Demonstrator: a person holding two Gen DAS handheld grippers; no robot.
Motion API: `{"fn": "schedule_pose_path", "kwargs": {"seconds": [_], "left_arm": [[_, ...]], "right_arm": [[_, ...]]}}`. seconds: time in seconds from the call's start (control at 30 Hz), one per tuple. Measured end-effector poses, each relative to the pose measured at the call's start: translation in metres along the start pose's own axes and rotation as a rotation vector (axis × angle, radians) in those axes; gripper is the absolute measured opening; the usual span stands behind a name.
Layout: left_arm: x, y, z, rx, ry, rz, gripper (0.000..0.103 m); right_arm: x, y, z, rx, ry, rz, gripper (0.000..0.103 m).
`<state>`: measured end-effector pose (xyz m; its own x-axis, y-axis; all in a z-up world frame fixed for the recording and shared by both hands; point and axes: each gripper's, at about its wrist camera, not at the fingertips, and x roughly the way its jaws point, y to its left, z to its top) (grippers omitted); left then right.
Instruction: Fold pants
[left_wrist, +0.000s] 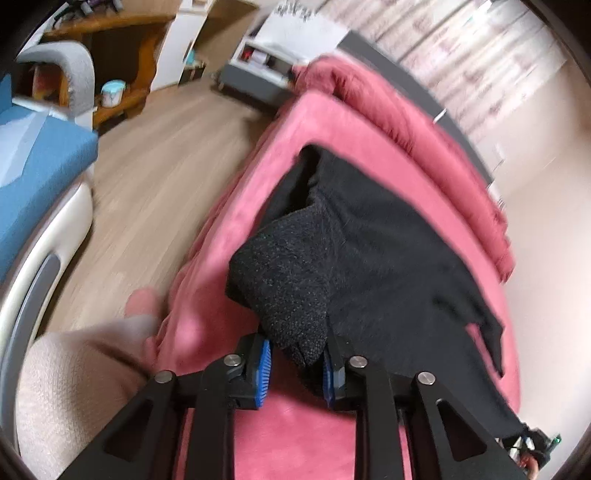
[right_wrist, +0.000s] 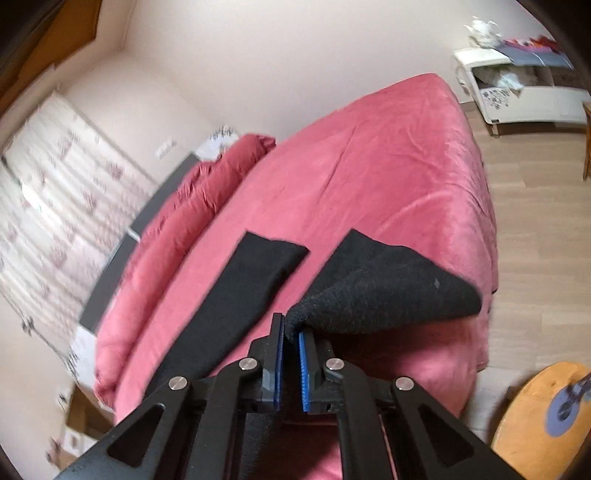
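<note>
Jaws of both grippers pinch black fabric. Left gripper (left_wrist: 297, 360) at bottom centre of its frame, angled down, clamps a bunched fold of the pants (left_wrist: 369, 251), blue pads (left_wrist: 264, 369) either side of the fabric. Right gripper (right_wrist: 291, 330) at bottom centre of its view, tilted down, jaws pressed nearly together on a lifted pant edge (right_wrist: 384, 291). Pants black, knit-textured, spread on the pink bed cover (right_wrist: 369, 166); one leg (right_wrist: 251, 288) lies flat toward centre-left, the other raised and curled over at right. Beige-sleeved arm (left_wrist: 74, 387) at lower left in left view. Frames motion-blurred.
</note>
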<state>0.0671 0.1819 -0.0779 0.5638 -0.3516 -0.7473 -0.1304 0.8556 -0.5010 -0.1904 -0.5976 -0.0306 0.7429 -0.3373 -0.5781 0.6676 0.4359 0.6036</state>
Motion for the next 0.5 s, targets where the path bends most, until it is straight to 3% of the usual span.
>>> {"fn": "schedule_pose_path", "kwargs": {"seconds": [0.07,0.2,0.27,0.37,0.4,0.5], "left_arm": [[0.012,0.006,-0.004,-0.02,0.048,0.02,0.03],[0.007,0.01,-0.002,-0.038,0.032,0.073,0.043],[-0.006,0.004,0.002,-0.01,-0.032,0.119,0.044],[-0.024,-0.012,0.012,0.082,-0.146,0.186,0.049],[-0.027,-0.019,0.015,0.112,-0.165,0.188,0.058],[-0.015,-0.049,0.024,0.247,-0.173,0.19,0.062]], "right_arm": [[0.018,-0.009,-0.006,-0.022,0.089,-0.012,0.007],[0.04,-0.023,-0.017,-0.024,0.212,-0.103,0.018],[0.032,-0.026,-0.014,-0.014,0.167,-0.12,0.018],[0.014,-0.023,-0.006,-0.007,0.039,-0.243,0.022],[0.007,-0.021,-0.001,0.004,-0.012,-0.271,0.024],[0.0,-0.009,0.008,-0.008,-0.107,-0.31,0.032]]}}
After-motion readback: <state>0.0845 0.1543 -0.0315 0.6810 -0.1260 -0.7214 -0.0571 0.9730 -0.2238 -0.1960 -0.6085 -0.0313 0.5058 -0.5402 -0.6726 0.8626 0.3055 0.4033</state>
